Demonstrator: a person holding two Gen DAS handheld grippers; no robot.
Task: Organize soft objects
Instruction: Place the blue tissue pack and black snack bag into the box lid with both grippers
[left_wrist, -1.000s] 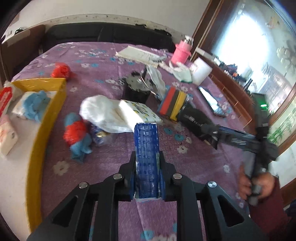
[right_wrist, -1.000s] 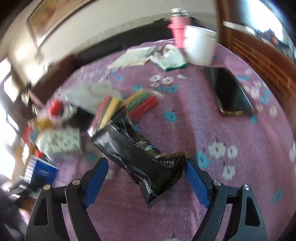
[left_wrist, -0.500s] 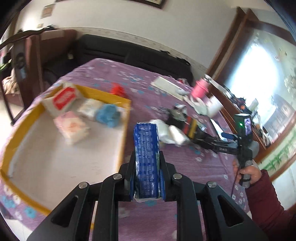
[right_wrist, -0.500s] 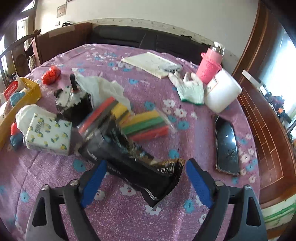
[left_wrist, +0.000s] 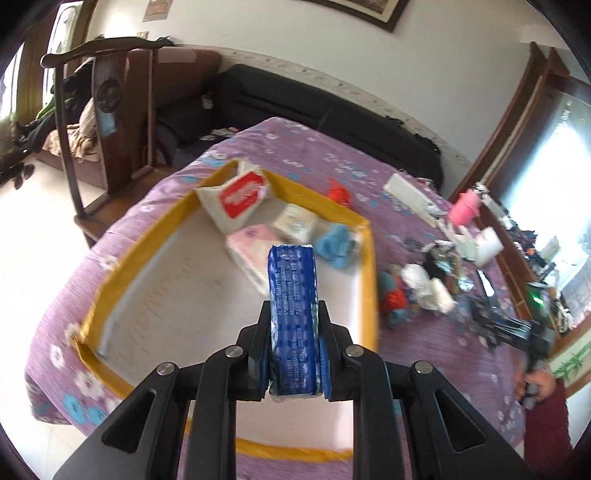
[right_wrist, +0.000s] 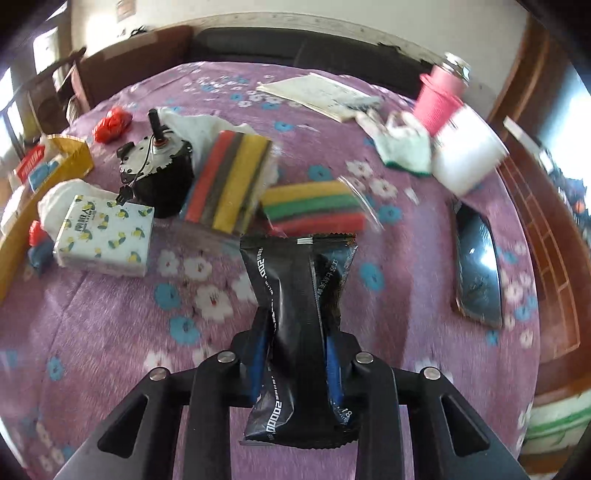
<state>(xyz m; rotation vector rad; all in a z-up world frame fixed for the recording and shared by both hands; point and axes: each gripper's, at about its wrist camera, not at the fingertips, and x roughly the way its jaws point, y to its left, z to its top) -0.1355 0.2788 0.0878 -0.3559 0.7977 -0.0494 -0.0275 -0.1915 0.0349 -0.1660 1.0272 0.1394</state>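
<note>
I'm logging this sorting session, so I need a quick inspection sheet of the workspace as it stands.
Surface: purple floral tablecloth, crowded at the far side.
Job's things: yellow-rimmed tray holds a red-and-white pack, a pink pack and a blue cloth; lemon-print tissue pack and two striped sponge packs lie on the cloth.
Clutter: black motor, phone, pink bottle, white cup, papers.
Grippers: left gripper jaws shut on a blue pack over the tray; right gripper jaws have just closed on a black pouch.
Cables: thin wires on the motor.
Surroundings: black sofa, wooden chair.
</note>
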